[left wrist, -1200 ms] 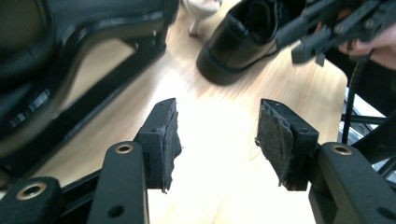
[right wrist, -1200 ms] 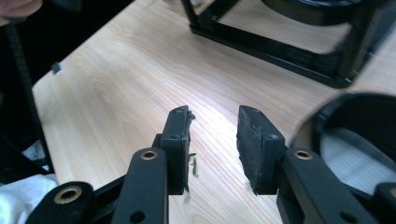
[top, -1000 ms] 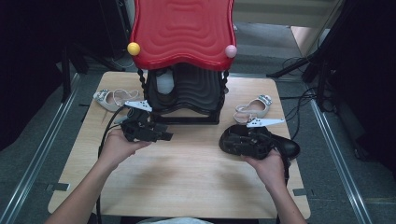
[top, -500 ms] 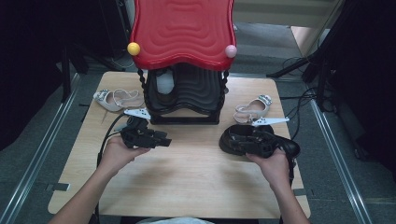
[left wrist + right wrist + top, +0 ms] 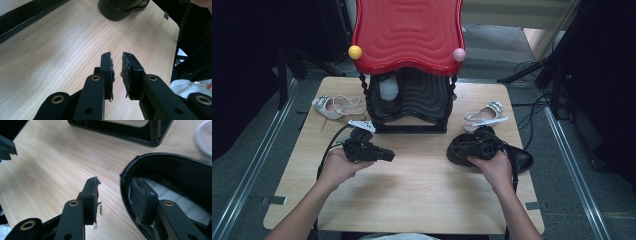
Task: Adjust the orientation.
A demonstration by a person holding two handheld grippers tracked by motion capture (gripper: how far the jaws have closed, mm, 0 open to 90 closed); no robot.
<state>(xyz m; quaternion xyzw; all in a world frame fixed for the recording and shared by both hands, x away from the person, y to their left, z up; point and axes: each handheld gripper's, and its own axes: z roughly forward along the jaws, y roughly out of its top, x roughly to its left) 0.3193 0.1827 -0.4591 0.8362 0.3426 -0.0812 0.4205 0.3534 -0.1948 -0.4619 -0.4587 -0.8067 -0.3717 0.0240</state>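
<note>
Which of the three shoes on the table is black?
The shoe at the right gripper, one jaw inside its rim. The other two, left and right of the rack, are pale sandals.

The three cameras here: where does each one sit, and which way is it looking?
High view: above the table, looking forward and down; forearms, left gripper, right gripper.
Left gripper view: on the left gripper, along its empty jaws, narrow gap, just been closing.
Right gripper view: on the right gripper; one jaw inside the black shoe, one outside.
All share the black shoe.
</note>
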